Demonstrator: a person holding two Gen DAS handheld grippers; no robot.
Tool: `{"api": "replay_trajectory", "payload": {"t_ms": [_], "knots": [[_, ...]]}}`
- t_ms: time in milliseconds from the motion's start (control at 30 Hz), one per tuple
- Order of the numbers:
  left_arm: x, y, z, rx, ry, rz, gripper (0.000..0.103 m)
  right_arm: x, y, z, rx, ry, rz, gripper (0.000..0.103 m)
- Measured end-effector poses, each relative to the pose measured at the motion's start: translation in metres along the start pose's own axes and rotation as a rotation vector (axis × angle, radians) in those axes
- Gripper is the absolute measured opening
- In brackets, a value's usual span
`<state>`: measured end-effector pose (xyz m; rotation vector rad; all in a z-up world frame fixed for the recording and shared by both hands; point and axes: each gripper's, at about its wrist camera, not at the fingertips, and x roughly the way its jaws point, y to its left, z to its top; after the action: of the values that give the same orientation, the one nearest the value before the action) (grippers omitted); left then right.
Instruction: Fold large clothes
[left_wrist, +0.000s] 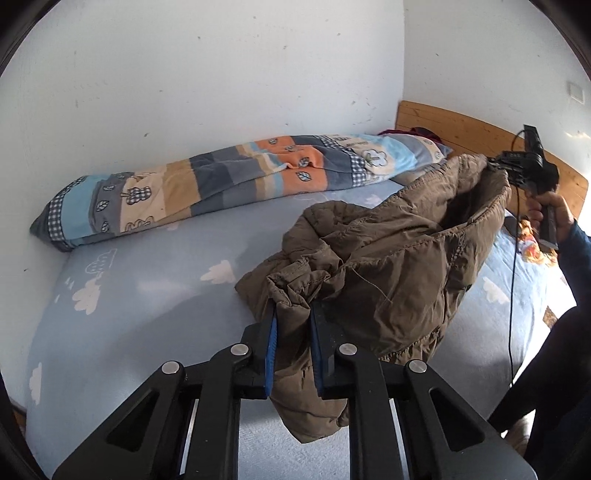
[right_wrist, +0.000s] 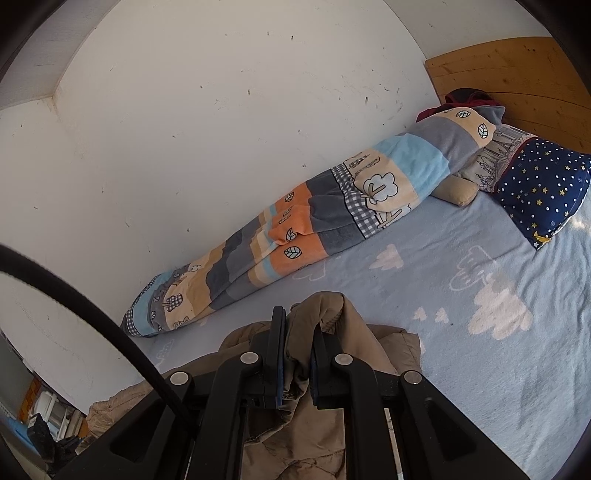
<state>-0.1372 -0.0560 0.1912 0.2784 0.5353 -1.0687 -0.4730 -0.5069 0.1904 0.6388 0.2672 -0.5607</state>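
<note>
Blue cloud-print bed sheet (left_wrist: 147, 295) below; left gripper (left_wrist: 293, 347) pinches a brown jacket (left_wrist: 388, 258) corner nearest, the jacket stretching away rightward (hanging above the bed) to the right gripper (right_wrist: 297, 350), also clamped on it; rolled blanket (left_wrist: 221, 177) beyond.

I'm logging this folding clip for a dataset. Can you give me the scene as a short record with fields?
setting: bed with light blue cloud-print sheet, against a white wall
garment: brown padded jacket, held up over the bed
left gripper: shut on a bunched jacket edge
right gripper: shut on another jacket edge
along wall: rolled patchwork blanket
near headboard: navy star-print pillow
fold: not yet begun
</note>
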Motion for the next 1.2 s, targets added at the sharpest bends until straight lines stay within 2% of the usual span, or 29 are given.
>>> {"api": "replay_trajectory", "payload": {"t_ms": [200, 500, 600, 767, 933, 1200], "knots": [[0.021, 0.014, 0.028, -0.091, -0.059, 0.099, 0.014, 0.003, -0.007, 0.005, 0.013, -0.014, -0.011, 0.011], [0.092, 0.047, 0.081, -0.198, -0.082, 0.125, 0.014, 0.043, -0.022, 0.017, 0.003, -0.037, -0.082, 0.011], [0.126, 0.063, 0.093, -0.222, -0.056, 0.121, 0.014, 0.067, -0.029, 0.022, -0.001, -0.026, -0.110, 0.011], [0.189, 0.088, 0.098, -0.260, 0.034, 0.117, 0.014, 0.113, -0.040, 0.021, -0.034, 0.016, -0.162, 0.011], [0.243, 0.101, 0.087, -0.284, 0.101, 0.128, 0.014, 0.163, -0.054, 0.014, -0.070, 0.086, -0.226, 0.011], [0.305, 0.108, 0.069, -0.297, 0.187, 0.133, 0.014, 0.222, -0.095, -0.010, -0.064, 0.199, -0.316, 0.011]]}}
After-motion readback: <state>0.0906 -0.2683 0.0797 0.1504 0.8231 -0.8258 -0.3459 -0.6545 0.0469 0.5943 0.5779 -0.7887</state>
